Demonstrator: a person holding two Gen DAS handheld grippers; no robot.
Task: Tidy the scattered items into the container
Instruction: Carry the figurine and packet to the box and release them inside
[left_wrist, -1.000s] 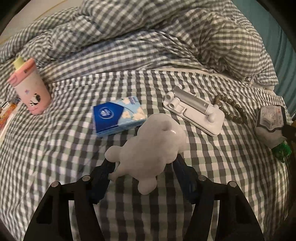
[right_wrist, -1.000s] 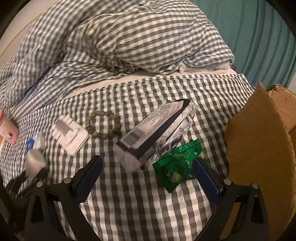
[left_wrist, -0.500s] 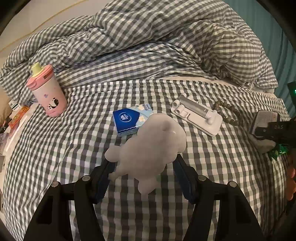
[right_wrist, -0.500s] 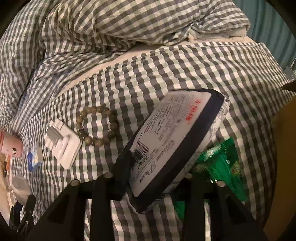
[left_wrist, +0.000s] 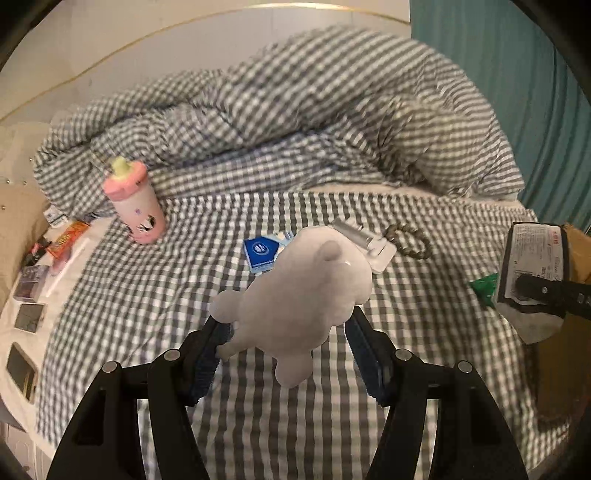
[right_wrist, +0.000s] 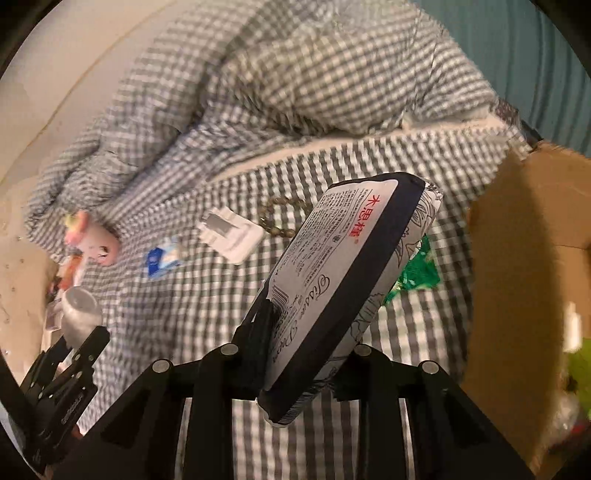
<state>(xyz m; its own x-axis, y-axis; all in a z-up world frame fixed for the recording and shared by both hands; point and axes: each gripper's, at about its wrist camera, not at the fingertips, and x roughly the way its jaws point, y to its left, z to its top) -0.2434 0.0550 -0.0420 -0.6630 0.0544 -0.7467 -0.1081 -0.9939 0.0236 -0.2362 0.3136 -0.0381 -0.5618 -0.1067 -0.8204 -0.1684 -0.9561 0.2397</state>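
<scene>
Left hand-held gripper (left_wrist: 286, 345): half open, jaws clamped on the white toy (left_wrist: 299, 299), which hung clear of the bed (left_wrist: 147, 295).
Right hand-held gripper (right_wrist: 306, 350): jaws closing, already pinching the near end of the tissue pack (right_wrist: 343, 280); most of the pack stuck out unsupported toward the far side.
Box (right_wrist: 517, 240): cardboard, at the right edge of the bed, open, with some things inside, too blurred to name.
Left on the bed: pink cup (left_wrist: 135, 203) far left, small blue pack (left_wrist: 264, 251), white stand (left_wrist: 369, 243) and bead bracelet (left_wrist: 410, 242) mid-bed, green wrapper (right_wrist: 417, 269) near the box.
Risk, tissue pack: the grip was at one end only, so the soft pack could sag, twist or slip out in a swing to the box.
Risk, toy: soft and rounded; a loose squeeze could let it roll out of the pads.
Risk, box: a low carry could knock the raised flap and push the box off the bed.
Risk, crowding: both loads bound for one opening could collide.
</scene>
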